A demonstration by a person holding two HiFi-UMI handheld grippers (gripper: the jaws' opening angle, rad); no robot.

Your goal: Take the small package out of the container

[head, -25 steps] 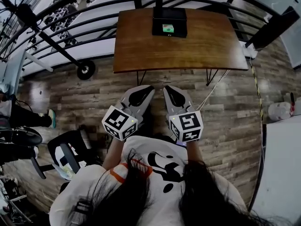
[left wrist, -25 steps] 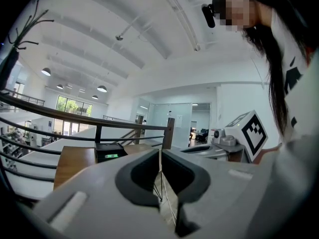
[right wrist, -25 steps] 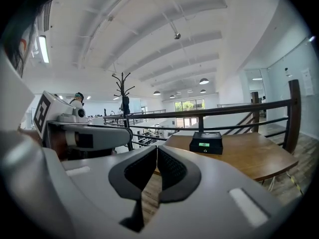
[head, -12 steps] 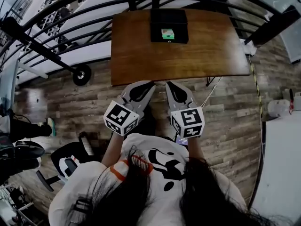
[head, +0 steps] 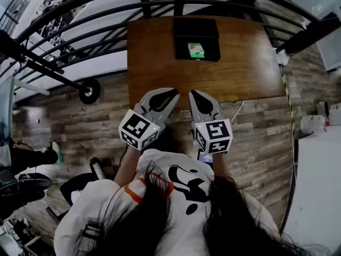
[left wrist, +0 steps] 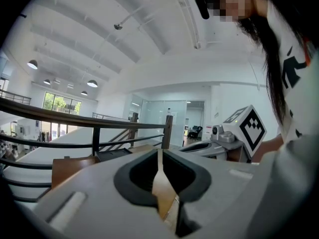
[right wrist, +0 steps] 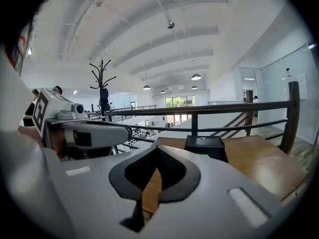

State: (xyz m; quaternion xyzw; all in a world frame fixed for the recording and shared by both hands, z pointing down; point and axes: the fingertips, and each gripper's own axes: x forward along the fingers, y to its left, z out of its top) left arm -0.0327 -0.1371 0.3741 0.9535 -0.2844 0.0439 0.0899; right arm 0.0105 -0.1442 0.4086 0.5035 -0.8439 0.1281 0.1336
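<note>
Left gripper (head: 171,94): clenched, jaw tips pressed together in its own view (left wrist: 159,152), nothing between them; held in the air over the near edge of the counter.
Right gripper (head: 194,94): likewise clenched and empty, tips meeting (right wrist: 157,149); it sits just beside the left one, not touching it.
Marker cubes: one white cube (head: 139,129) on the left gripper, one (head: 212,136) on the right.
Small package (head: 196,49): green and white, lying inside the container, well apart from both grippers.
Container (head: 184,30): black open box at the far side of the counter, near the railing.
Counter (head: 154,57): brown wood, otherwise bare.
Railing (head: 106,7): dark metal bars behind the counter.
</note>
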